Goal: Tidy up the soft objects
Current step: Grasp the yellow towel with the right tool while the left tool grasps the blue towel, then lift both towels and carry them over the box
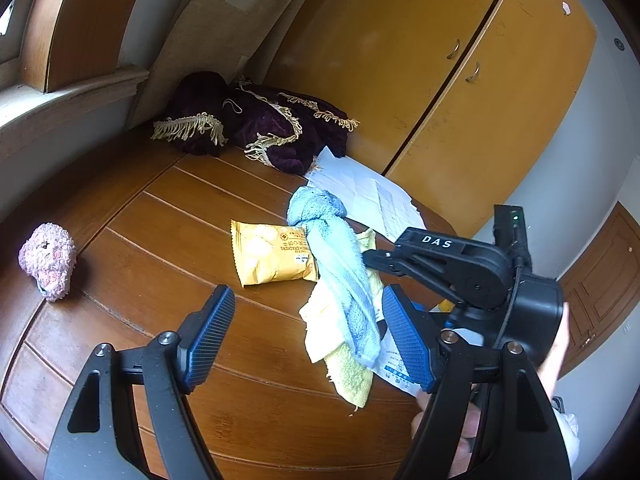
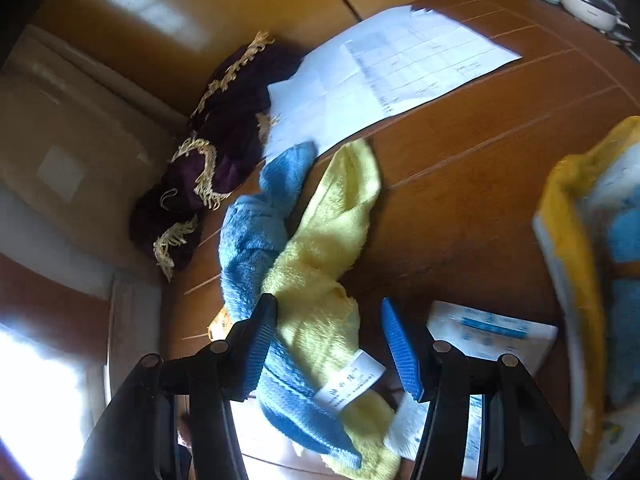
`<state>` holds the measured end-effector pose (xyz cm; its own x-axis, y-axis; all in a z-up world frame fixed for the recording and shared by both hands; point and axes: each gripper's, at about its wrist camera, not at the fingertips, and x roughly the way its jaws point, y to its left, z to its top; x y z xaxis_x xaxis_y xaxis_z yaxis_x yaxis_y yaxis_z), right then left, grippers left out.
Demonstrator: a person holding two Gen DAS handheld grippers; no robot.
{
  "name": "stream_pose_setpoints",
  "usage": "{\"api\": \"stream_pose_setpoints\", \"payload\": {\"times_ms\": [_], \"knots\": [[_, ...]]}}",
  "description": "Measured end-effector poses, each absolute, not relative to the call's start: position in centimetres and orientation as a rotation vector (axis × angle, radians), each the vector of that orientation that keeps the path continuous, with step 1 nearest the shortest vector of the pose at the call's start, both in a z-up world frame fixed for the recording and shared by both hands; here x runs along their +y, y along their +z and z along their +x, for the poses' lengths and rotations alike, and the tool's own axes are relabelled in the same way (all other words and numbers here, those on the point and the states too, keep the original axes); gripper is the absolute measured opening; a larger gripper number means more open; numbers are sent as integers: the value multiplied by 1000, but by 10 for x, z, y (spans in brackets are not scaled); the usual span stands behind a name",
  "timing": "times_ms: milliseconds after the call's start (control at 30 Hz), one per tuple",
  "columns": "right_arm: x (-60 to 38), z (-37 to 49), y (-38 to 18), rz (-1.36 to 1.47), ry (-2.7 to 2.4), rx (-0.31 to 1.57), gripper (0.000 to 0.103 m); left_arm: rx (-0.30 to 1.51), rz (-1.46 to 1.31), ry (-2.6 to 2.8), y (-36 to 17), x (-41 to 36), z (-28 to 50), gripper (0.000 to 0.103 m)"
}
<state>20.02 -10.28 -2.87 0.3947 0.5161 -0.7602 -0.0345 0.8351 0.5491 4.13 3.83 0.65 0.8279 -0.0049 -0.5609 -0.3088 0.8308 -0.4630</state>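
The wooden worktop [image 1: 168,216] carries two towels lying together near its right edge. The blue towel [image 1: 340,264] is twisted lengthwise and lies across the yellow towel [image 1: 344,364]; the two touch along most of their length. In the right wrist view the blue towel [image 2: 252,236] runs on the left and the yellow towel [image 2: 320,248] on the right, with a white care label [image 2: 352,380] showing on the yellow one.

The left tongs [image 1: 308,336] are spread wide. They hover above the worktop with nothing between the blue pads [image 1: 208,340]; the towels lie just beside the right-hand pad.

The right tongs [image 2: 328,352] are also spread. Both towels pass between the two blue fingers [image 2: 400,352], and the left finger touches or nearly touches the blue towel. Whether the fingers press the cloth cannot be told. From the left wrist view the right tongs [image 1: 370,260] reach in from the right, with the tip at the towels.

A yellow snack packet [image 1: 272,256] lies partly under the blue towel. A pink plush toy [image 1: 48,260] sits well apart at the left edge of the worktop. A purple fringed cloth [image 1: 256,120] is heaped at the far side, next to a white printed sheet [image 1: 368,192]. A second printed paper [image 2: 488,332] lies beside the right tongs. A yellow cabinet [image 1: 460,60] stands behind the worktop.
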Motion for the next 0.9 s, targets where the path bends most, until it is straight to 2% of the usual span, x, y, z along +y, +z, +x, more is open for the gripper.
{"api": "stream_pose_setpoints", "payload": {"times_ms": [33, 100, 200, 300, 367, 533, 833, 867, 900], "knots": [[-102, 200, -31, 507, 390, 1122, 52, 582, -580, 172, 7, 40, 42, 76], [-102, 197, -30, 515, 411, 1105, 39, 611, -608, 152, 7, 42, 47, 76], [-101, 192, -26, 477, 422, 1090, 30, 682, -635, 116, 11, 48, 64, 76], [-112, 186, -28, 562, 445, 1133, 23, 754, -610, 86, 18, 53, 87, 76], [-121, 177, -23, 580, 464, 1130, 20, 786, -604, 91, 19, 60, 107, 76], [-130, 139, -12, 467, 464, 1039, 20, 881, -496, 158, 13, 57, 165, 76], [-133, 137, -19, 446, 473, 1013, 22, 1036, -282, 334, -25, 39, 254, 75], [-134, 136, -19, 445, 469, 1016, 26, 1025, -293, 329, -27, 38, 253, 72], [-134, 136, -20, 451, 469, 1021, 26, 1014, -303, 314, -28, 37, 250, 56]]}}
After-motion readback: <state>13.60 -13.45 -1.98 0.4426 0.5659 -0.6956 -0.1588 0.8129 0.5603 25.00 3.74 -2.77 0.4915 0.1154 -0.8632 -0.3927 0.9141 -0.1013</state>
